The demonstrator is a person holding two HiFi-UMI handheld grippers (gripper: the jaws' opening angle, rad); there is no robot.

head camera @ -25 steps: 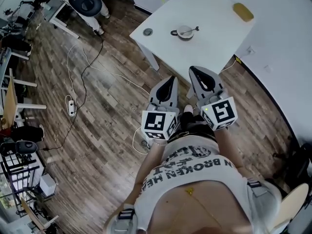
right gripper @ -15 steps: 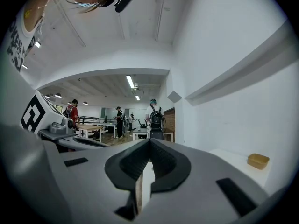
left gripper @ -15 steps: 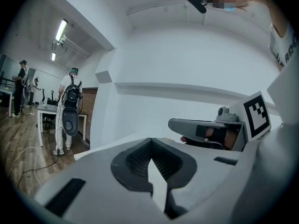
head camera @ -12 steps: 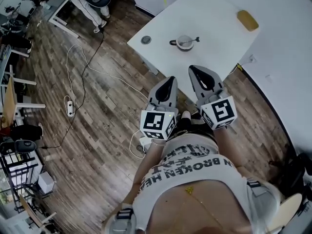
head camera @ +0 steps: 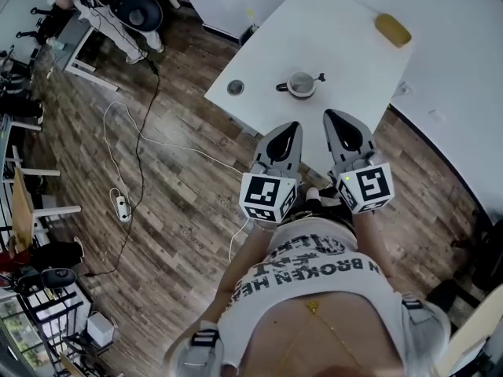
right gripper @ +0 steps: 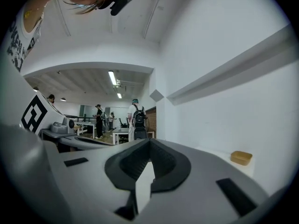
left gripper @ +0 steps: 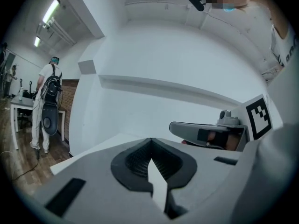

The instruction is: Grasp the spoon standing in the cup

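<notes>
- A white table (head camera: 346, 38) stood on a wood-plank floor (head camera: 173, 210).
- The cup (head camera: 301, 85) sat towards the table's near edge, with the spoon (head camera: 315, 78) in it, its handle leaning right.
- A small round disc (head camera: 235, 87) lay left of the cup, and a tan block (head camera: 392, 30) lay far right.
- The left gripper (head camera: 291, 128) and right gripper (head camera: 336, 118) hovered short of the cup, each with jaws together on nothing.
- Cables (head camera: 141, 124) and a power strip (head camera: 121, 205) trailed over the floor at left.
</notes>
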